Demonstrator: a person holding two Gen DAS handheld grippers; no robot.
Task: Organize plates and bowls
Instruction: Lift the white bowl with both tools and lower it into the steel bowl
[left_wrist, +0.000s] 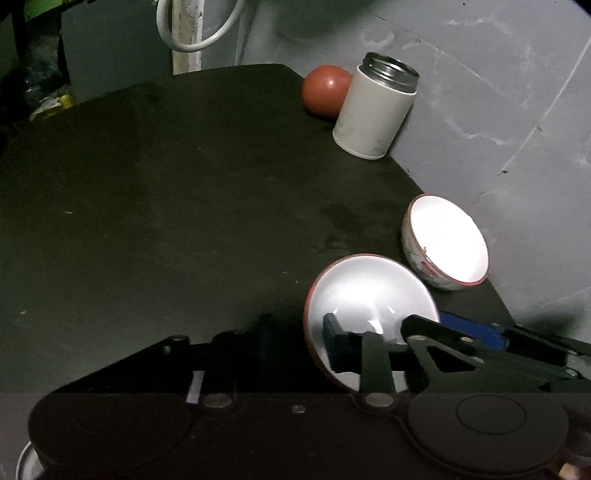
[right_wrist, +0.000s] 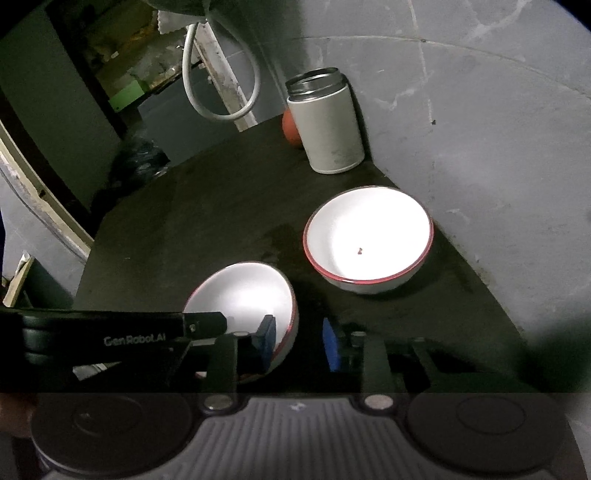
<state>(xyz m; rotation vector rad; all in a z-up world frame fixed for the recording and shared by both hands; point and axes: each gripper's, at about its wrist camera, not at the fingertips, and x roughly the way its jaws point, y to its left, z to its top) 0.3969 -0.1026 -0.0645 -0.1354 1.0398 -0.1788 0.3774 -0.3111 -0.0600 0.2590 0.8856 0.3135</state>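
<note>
Both left tool (left_wrist: 297, 332) and right tool (right_wrist: 299, 334) straddle rim of tilted bowl (left_wrist: 369, 291) — grip unclear

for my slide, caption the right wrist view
Two grippers flank a tilted bowl beside an upright bowl.

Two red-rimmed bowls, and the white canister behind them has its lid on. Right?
Not quite. The canister has no lid: its metal mouth stands open, as the left wrist view shows. The rest holds: the near bowl and the far bowl, both red-rimmed, are in front of it.
</note>
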